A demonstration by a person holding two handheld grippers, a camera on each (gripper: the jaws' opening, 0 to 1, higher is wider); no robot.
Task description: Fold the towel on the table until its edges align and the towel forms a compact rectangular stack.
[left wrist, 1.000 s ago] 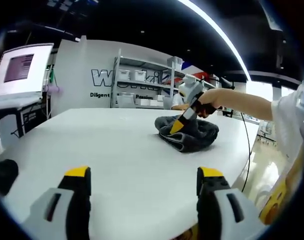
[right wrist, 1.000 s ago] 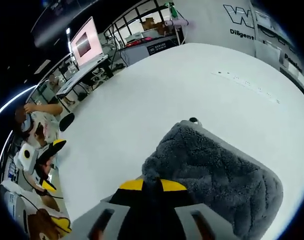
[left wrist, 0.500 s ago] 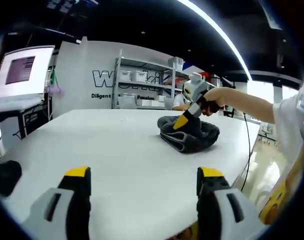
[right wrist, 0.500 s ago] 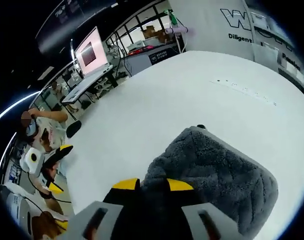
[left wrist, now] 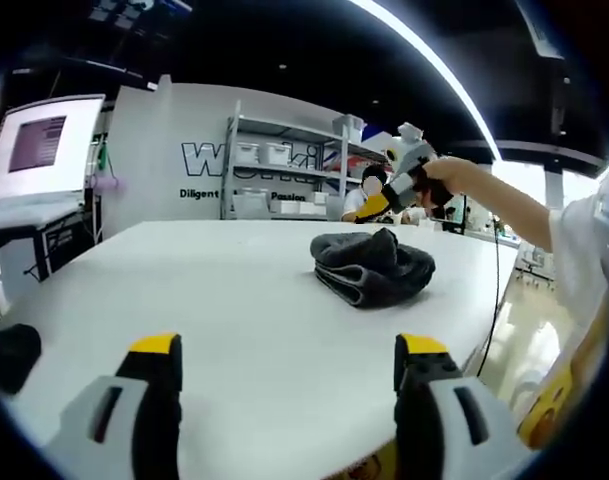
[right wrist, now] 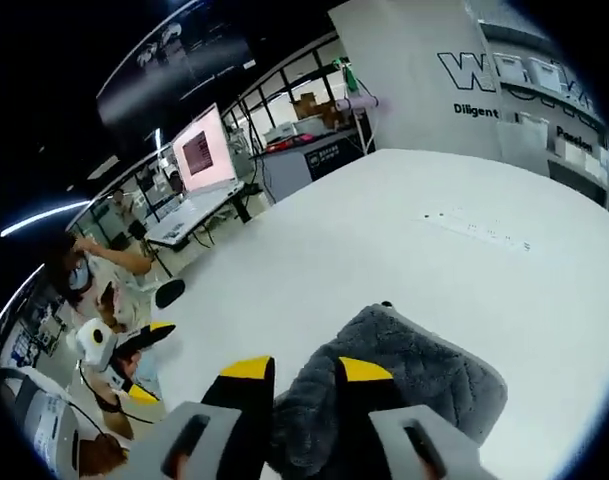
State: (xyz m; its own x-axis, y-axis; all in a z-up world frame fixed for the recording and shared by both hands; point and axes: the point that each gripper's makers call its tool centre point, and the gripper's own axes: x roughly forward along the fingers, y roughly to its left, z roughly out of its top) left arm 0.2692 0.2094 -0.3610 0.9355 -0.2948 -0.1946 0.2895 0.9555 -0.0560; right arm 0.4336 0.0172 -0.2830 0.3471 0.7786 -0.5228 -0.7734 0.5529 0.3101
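The white bench (left wrist: pixel 234 290) carries a bunched grey towel (left wrist: pixel 372 265); shelving (left wrist: pixel 284 165) lines the wall; both grippers' fingers stand apart, holding nothing.

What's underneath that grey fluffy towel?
The towel lies bunched in folded layers on the white table. Bare tabletop shows all around it; whatever sits beneath or between the folds is covered.

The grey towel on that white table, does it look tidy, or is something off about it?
A bit off. The grey towel sits as a rumpled, rounded bundle on the white table, with a corner poking up on top and edges not lined up, so it isn't a neat rectangle.
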